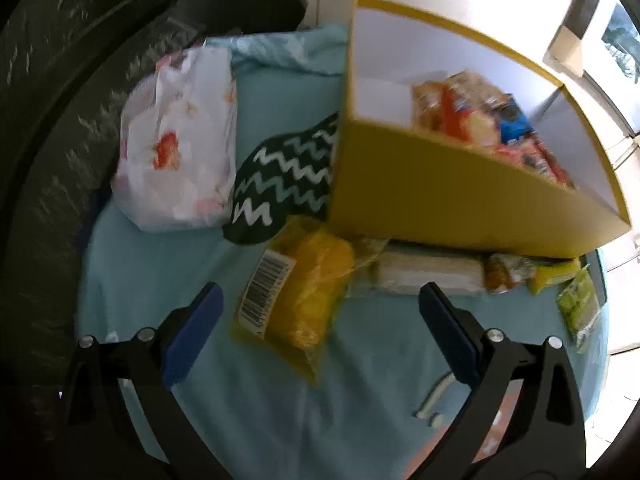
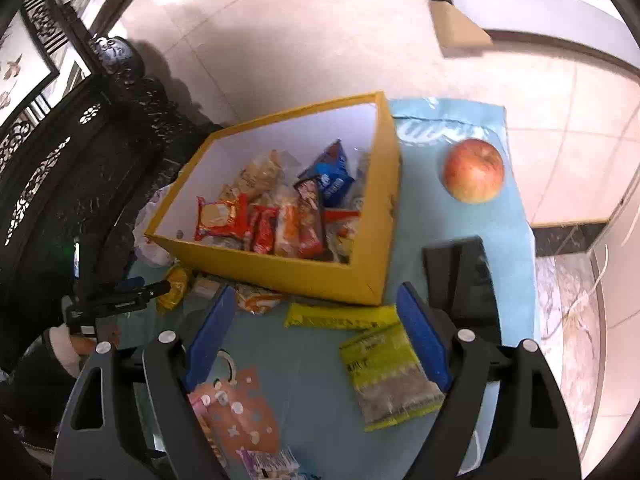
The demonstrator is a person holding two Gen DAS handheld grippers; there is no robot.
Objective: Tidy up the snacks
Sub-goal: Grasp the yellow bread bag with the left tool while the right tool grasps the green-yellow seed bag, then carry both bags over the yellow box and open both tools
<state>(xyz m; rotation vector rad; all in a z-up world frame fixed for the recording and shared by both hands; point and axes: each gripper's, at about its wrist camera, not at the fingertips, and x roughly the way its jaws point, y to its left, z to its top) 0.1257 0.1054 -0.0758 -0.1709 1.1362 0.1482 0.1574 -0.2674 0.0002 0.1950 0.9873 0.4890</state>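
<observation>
1 yellow box [image 2: 280, 272] holding a heap of snack packs, too jumbled to count, sits ahead of both tools on the blue cloth [image 2: 312, 380], with 1 apple [image 2: 473, 170] beyond the right gripper [image 2: 316, 332]. Right gripper jaws wide, nothing held; 2 green-yellow packets [image 2: 384, 376] lie between and just ahead of its fingers, 1 pink dotted pouch [image 2: 240, 412] by its left finger. Left gripper [image 1: 320, 332] jaws wide and empty over 1 yellow barcoded packet [image 1: 300, 300]; 1 white plastic bag [image 1: 180, 140] and 1 zigzag cloth [image 1: 288, 176] ahead-left, the box wall blocking ahead-right.

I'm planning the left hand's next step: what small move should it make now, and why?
Probably lower the left hand-held gripper onto the yellow snack packet and close. Its jaws stand open and empty with the packet lying loose between them on the blue cloth, outside the yellow box.
</observation>
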